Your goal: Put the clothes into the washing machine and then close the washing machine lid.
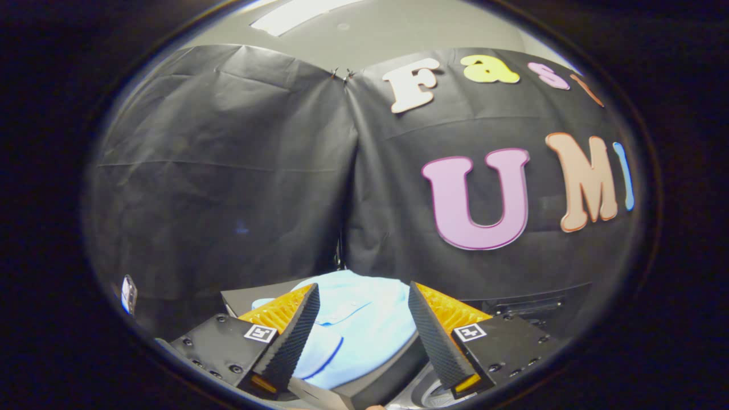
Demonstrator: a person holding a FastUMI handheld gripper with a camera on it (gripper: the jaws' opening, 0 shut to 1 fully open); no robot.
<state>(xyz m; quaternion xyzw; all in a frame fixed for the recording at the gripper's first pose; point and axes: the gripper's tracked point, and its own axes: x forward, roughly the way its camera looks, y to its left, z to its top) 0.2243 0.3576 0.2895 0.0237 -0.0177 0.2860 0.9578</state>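
In the gripper view, the tongs (363, 336) stand wide apart and hold nothing, aimed level at the booth wall. A light blue garment (356, 330) lies heaped just ahead, framed between the fingers — seemingly lined up for a grab. A pale curved rim (433, 393), perhaps the washing machine, shows near right.

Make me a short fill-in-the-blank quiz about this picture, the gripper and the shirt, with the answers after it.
1. The gripper has its fingers ____, pressing on nothing.
2. The shirt seen between the fingers is light ____.
3. The shirt lies in front of the ____ cloth wall.

Missing words: open; blue; black
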